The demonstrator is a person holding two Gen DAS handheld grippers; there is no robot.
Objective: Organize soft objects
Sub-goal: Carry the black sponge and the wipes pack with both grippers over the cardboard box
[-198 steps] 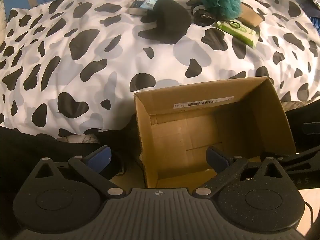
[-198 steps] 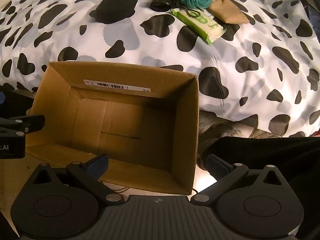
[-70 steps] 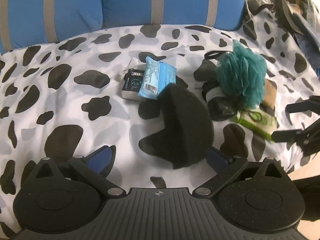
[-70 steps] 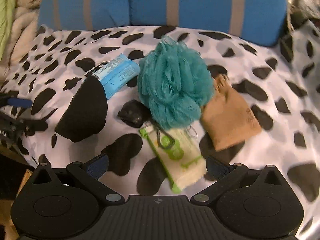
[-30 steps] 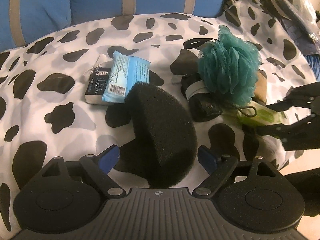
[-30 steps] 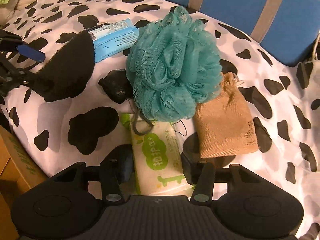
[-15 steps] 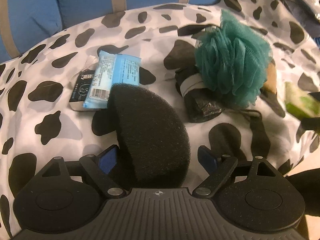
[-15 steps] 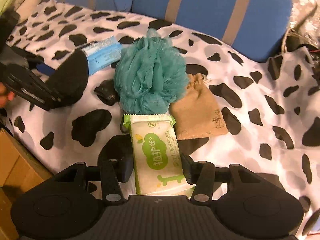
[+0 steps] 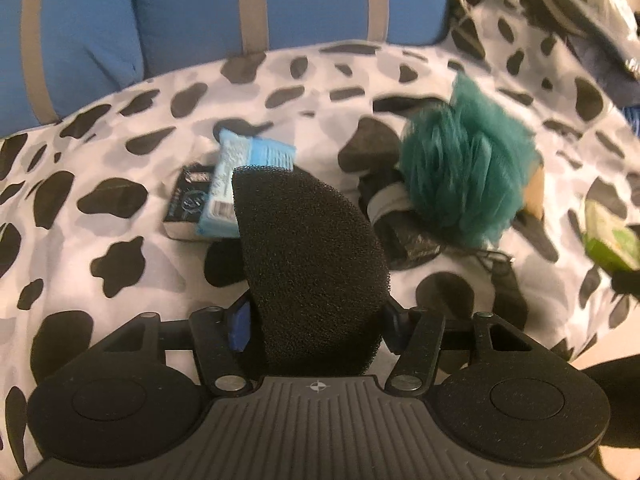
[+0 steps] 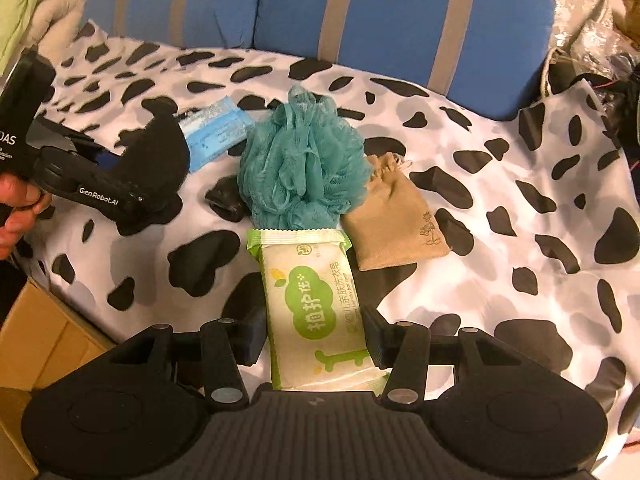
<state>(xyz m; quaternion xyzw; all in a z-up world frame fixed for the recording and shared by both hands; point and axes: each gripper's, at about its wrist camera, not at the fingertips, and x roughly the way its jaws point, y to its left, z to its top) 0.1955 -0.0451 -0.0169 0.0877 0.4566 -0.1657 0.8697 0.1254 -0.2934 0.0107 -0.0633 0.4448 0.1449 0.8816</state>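
Left wrist view: the left gripper has its jaws pinched on the near end of a black, dome-shaped, coarse-pored foam sponge, whose far end overlaps a light-blue plastic tissue packet lying partly on a small black carton. A teal mesh bath pouf sits to the right on the cow-print bedspread, with a dark crumpled pouch touching its near side. Right wrist view: the right gripper has its jaws pressed on the long sides of a white-and-green plastic-wrapped soap packet, whose far edge lies just beside the pouf; a tan drawstring cloth bag rests to the right, touching the pouf. The corner of a brown cardboard box shows at lower left, off the edge of the bed; it is judged to be the container for the soft items, and none of them is seen in it yet. Risks, as judged: the foam compresses readily, so a shallow pinch near its end may let it rotate or slip free during carrying; the smooth packet wrapper may slide between the pads if the grip relaxes; the pouf's cord, near the packet's far end, could snag and drag the pouf along; and with both grippers heading for one box, they may collide above its opening.
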